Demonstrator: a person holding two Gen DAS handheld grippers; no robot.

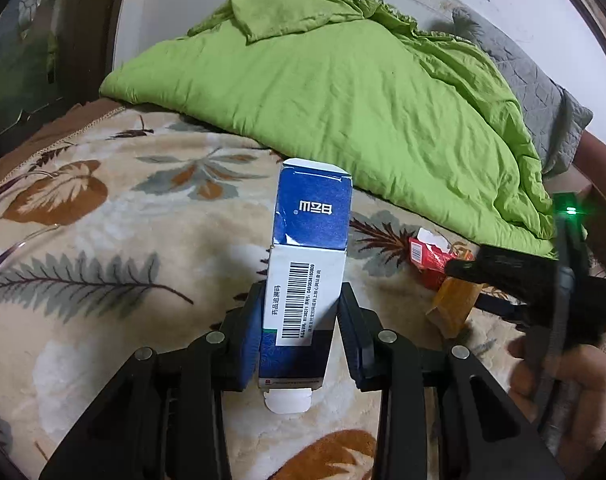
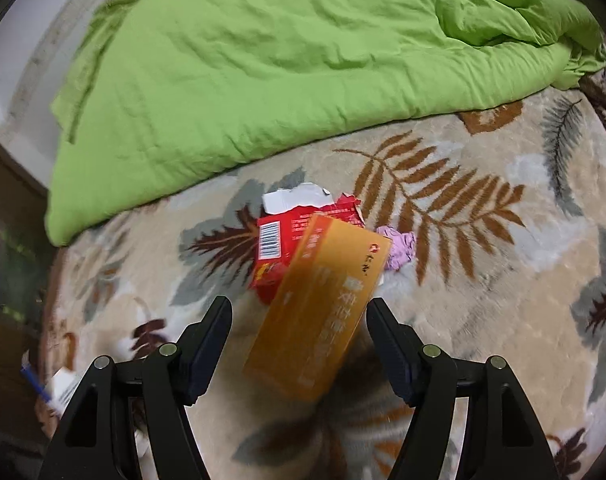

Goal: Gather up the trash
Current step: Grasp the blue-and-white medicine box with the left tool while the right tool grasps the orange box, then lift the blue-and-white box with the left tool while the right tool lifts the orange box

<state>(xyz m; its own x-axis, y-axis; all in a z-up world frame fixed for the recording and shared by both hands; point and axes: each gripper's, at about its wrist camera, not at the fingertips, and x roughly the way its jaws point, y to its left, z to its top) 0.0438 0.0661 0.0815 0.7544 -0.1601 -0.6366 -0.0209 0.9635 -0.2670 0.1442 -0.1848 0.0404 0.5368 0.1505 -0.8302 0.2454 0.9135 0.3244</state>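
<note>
Clamped between the two blue pads of the left gripper (image 1: pixel 299 320) stands a blue-and-white medicine box (image 1: pixel 307 264), upright, its barcode panel facing the left wrist camera and its white tuck flap hanging loose at the bottom end. Both pads press on its sides (a narrow grip, squarely on the carton), and the box is held above a cream fleece blanket (image 1: pixel 115 240) printed with brown and grey leaves.

Off to the right in that same view, the right gripper (image 1: pixel 463 276) reaches in over the blanket, a green light glowing on its body, with a person's hand (image 1: pixel 559 392) wrapped around its handle. Its tips hang near a torn red packet (image 1: pixel 427 258) and an orange carton (image 1: pixel 455 308).

From the right wrist view, that gripper (image 2: pixel 299 316) stands wide, pads touching nothing, with the near end of the orange carton (image 2: pixel 319 308) lying tilted between its fingers. The carton's far end overlaps the torn red packet (image 2: pixel 279 248), whose white inner face is exposed along the ripped edge. A crumpled pink scrap (image 2: pixel 401 250) lies just beside the carton's far right corner. Beyond all this trash, a rumpled lime-green duvet (image 2: pixel 283 68) is heaped across the bed.
</note>
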